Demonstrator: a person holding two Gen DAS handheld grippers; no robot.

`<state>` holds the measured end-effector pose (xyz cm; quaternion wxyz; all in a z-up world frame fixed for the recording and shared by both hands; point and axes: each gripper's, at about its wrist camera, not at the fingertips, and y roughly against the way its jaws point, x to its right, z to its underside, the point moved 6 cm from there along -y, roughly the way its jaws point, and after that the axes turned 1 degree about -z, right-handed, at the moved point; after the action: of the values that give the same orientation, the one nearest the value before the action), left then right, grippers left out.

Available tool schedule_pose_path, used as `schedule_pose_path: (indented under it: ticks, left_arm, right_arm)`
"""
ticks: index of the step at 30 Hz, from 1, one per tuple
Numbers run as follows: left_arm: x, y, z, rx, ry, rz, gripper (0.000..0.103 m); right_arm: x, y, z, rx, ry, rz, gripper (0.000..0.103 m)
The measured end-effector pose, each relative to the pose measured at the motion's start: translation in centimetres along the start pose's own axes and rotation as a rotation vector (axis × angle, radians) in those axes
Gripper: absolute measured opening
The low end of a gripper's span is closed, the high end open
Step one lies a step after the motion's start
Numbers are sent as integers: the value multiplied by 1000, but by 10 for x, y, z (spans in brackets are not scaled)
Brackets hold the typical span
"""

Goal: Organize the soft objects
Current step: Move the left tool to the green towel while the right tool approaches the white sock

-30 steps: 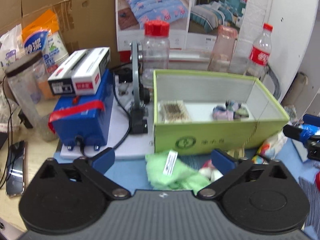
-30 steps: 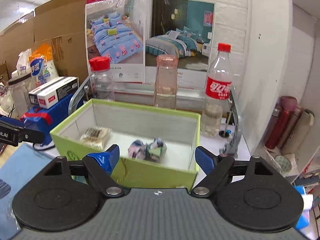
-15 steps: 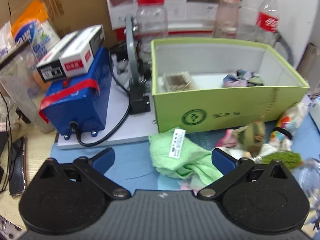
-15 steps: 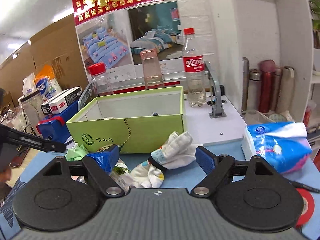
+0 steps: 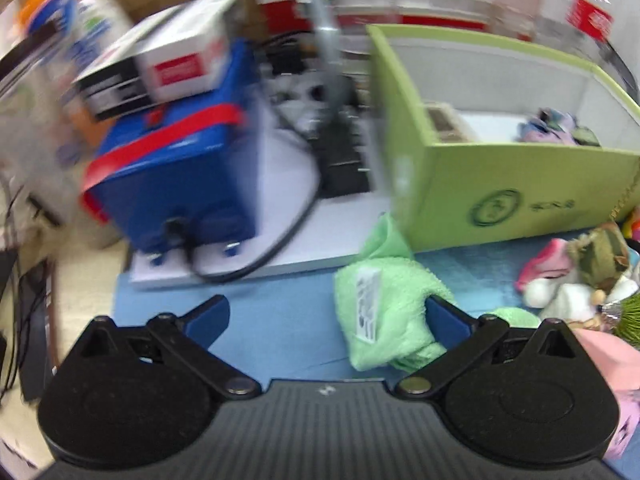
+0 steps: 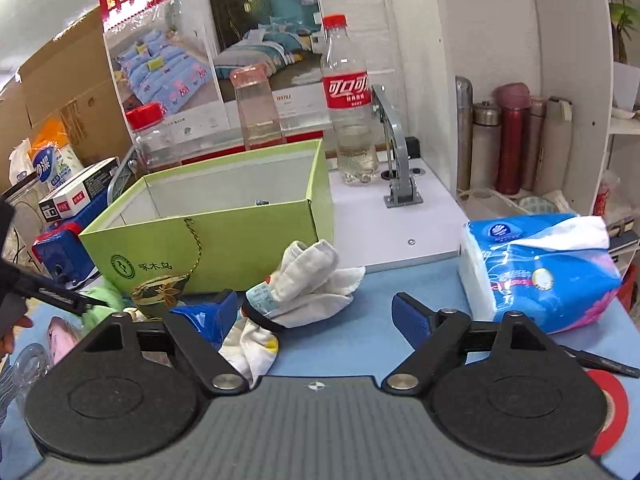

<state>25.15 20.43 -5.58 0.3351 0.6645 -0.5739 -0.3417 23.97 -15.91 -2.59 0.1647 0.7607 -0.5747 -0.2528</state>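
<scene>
A green box (image 5: 516, 200) stands open on the table, also in the right wrist view (image 6: 224, 240); a patterned cloth bundle (image 5: 554, 132) and a tan pad (image 5: 442, 122) lie inside. A light green towel (image 5: 384, 300) lies on the blue mat in front of it. My left gripper (image 5: 326, 316) is open low over the mat, its right finger against the towel. A small plush toy (image 5: 576, 276) lies to the right. My right gripper (image 6: 316, 314) is open, with white socks (image 6: 308, 284) between its fingers.
A blue device (image 5: 172, 184) with boxes on top stands left of the green box, its cable trailing on a white board. Bottles (image 6: 348, 96) line the back wall. A blue tissue pack (image 6: 540, 272) sits right. A red tape roll (image 6: 608, 412) lies at lower right.
My left gripper swung left and dropped lower toward the green towel. My right gripper pulled back from over the box down to the mat near the white socks.
</scene>
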Motion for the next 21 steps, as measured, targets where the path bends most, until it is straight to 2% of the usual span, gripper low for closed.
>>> schedule_pose_path:
  ticks: [2,5,6,10,12,16,19,21]
  left_arm:
    - [-25,8,6,19,39,-73,102]
    - [-64,18,20,37,70,-289,102]
    - [-73,21,25,47,84,-311,102]
    - [-92,40,35,76,209,-186,102]
    - [-89,43,32,86,239,-139,102]
    - [-76,46,28,101,222,-120,102]
    - [-68,42,27,90,213,-105,102]
    - [-66,39,26,89,212,-93,102]
  right_arm:
    - [2,-8,0,-13,-10,4,71]
    - [6,-17,1,-33,-35,12,71]
    - [7,-19,1,-36,-47,16,71]
    - [6,-36,-10,-33,-79,38,72]
    - [0,-50,-17,-56,-60,48,72]
    - [-18,-74,-20,-111,-8,19,72]
    - [-19,-93,-10,-188,43,49,72]
    - [-14,-93,-6,-202,68,63,72]
